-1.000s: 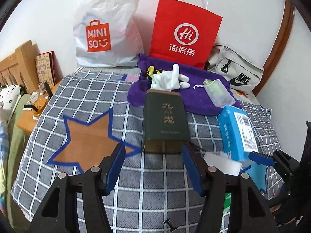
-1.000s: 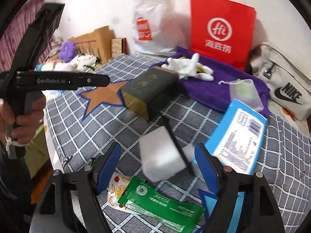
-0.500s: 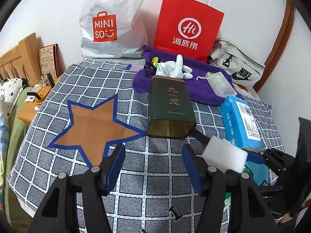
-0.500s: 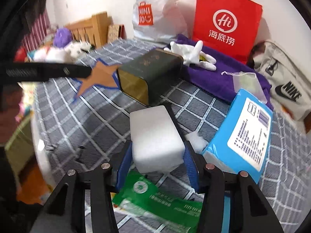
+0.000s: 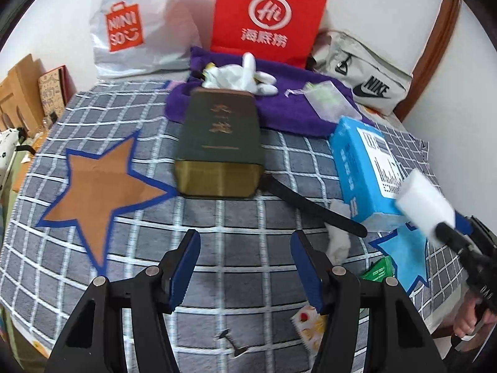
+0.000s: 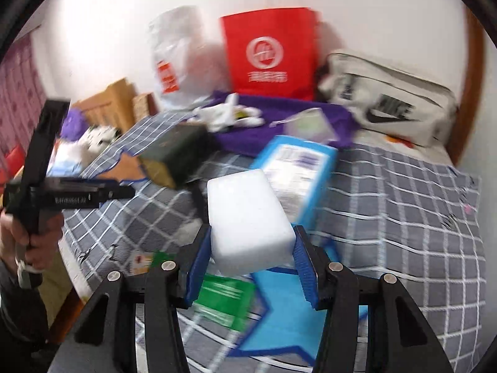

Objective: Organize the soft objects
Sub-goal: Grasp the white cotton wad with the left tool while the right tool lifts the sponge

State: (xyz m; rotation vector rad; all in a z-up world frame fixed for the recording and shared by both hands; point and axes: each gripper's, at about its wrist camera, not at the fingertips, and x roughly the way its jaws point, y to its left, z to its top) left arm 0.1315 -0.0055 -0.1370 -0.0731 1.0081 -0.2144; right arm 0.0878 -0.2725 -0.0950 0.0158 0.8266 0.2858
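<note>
white sponge block (image 6: 248,217) sits pinched between the blue pads (image 6: 306,267) of the right gripper (image 6: 251,267), held up off the grey checked bedspread (image 6: 403,205). below it lie a green packet (image 6: 223,298) and a light blue star patch (image 6: 279,310); just beyond stands a blue tissue pack (image 6: 298,168). the left gripper (image 5: 245,267) hangs over the bedspread with its jaws spread wide and nothing between them. ahead of it a dark green tin (image 5: 220,146) lies on its side, a brown star patch (image 5: 99,186) to its left and a black strap (image 5: 313,208) running from its right corner. farther back, white gloves (image 5: 242,77) rest on a purple towel (image 5: 279,108) before a red paper bag (image 5: 267,18), a white miniso bag (image 5: 139,25) and a nike pouch (image 5: 366,77).
</note>
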